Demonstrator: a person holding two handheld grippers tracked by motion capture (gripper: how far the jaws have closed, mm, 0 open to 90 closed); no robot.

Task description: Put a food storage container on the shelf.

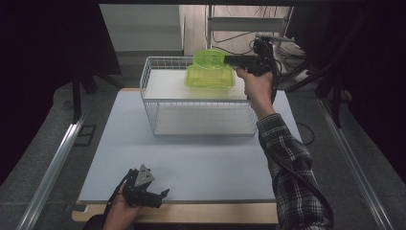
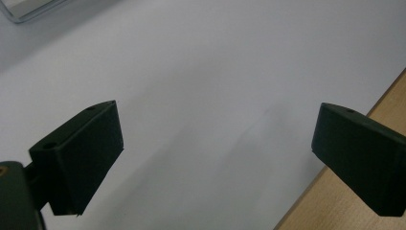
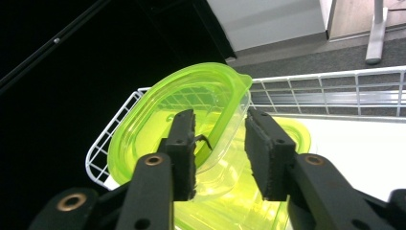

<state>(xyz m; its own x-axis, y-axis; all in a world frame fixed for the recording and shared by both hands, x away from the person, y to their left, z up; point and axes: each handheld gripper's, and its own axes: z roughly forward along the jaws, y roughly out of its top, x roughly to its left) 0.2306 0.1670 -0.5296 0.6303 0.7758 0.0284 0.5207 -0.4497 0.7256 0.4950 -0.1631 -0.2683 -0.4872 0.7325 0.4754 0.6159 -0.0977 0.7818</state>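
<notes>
Jaws of the right gripper [image 3: 220,153] straddle, unclamped, the green tub [image 3: 191,124]; left gripper [image 2: 215,158] gapes.

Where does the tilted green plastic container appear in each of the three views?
High view: the tilted green container is at top centre, at the far side of the white wire basket, above a second green container.
Left gripper view: not in it; this picture looks at the white tabletop.
Right gripper view: centre left, its rim between the jaws of the right gripper.
Shared landmark: the wire basket.
</notes>
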